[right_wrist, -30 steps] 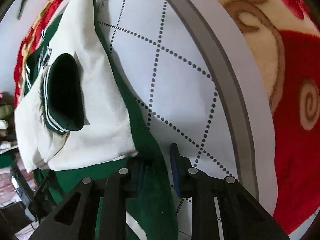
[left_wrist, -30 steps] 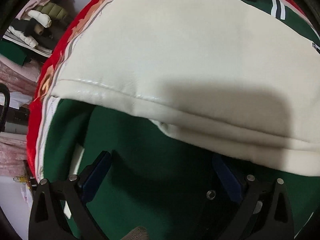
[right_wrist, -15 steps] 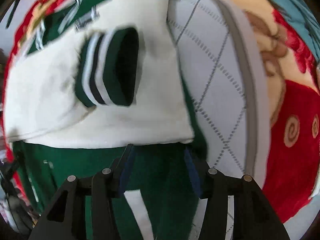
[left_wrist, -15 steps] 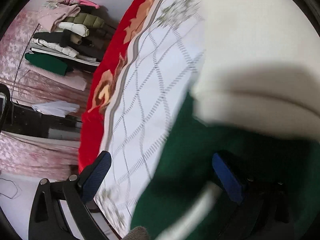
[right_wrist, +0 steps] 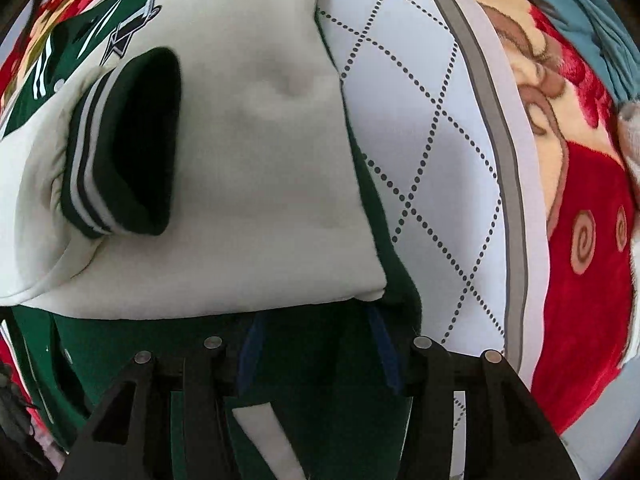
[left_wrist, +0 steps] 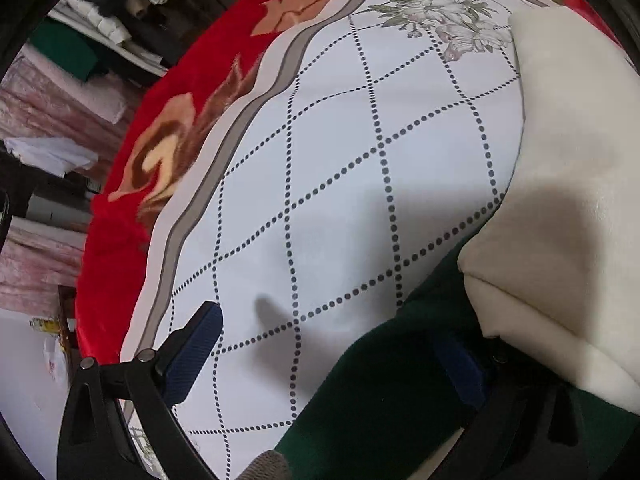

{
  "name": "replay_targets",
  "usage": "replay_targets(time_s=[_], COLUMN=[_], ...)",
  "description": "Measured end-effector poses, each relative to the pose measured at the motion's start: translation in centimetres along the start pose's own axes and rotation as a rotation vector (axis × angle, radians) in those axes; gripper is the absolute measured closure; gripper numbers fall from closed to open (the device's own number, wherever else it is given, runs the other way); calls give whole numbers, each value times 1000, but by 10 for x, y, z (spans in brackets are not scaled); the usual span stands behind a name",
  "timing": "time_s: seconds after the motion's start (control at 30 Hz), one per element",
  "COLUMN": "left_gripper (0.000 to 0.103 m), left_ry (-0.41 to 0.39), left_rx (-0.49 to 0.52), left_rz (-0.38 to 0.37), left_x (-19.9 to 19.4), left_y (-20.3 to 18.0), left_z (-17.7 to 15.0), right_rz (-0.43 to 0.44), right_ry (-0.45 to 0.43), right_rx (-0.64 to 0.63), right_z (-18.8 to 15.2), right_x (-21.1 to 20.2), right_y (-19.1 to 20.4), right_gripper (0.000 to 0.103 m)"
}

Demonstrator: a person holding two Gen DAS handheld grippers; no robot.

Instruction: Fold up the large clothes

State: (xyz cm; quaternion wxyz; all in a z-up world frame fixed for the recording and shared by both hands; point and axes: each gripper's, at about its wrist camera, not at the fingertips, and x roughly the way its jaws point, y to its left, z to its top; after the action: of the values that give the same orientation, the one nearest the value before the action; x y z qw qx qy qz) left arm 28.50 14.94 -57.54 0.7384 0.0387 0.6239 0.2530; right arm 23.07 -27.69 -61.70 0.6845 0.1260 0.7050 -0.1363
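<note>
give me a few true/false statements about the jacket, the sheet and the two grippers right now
1. The jacket has a green body and cream sleeves. True.
2. The striped cuff lies on the red blanket. False: it lies on a cream sleeve.
3. The left gripper has wide-open jaws. True.
4. The white sheet is plain. False: it has a dotted diamond pattern and flowers.
5. The right gripper hangs over bare sheet. False: green jacket fabric sits between its fingers.
</note>
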Motion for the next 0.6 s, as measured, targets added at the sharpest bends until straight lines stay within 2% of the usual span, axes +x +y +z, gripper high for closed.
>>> replay_targets(time_s=[0.1,0.13,0.23,0.3,0.37,0.47,0.53,0.6], left_gripper=[0,0,0,0,0,0,0,0], left_ry=[-26,-46,-88,-106,-123,-96,-88,-91], left_rx=[45,60,64,84,109,132,159,201], left_rz=[22,36,-10,-22,-16,-51,-73,-72], left_x=[-18,-30,-60,-74,-83,-90,-98,-110], left_y=[-3,-2,1,-6,-16,-27,-29,-29], left_z=[-6,-11,-25,-36,-49,-63,-79,-102], right_rz=[28,35,34,24,-41,20,-9,-17], right_ry=[20,-3,-74,-95,-66,14,0,-8], right_rx=[56,60,27,-14,2,159,146,88], right_z=[-6,-11,-16,-12,-6,-4,-14,-39], right_x=[-9,-21,-48,-48,-33,-18,-37,-58], right_y=[-9,-14,-14,-11,-18,-39,-32,-9], right_gripper=[52,52,51,51,60,62,61,59])
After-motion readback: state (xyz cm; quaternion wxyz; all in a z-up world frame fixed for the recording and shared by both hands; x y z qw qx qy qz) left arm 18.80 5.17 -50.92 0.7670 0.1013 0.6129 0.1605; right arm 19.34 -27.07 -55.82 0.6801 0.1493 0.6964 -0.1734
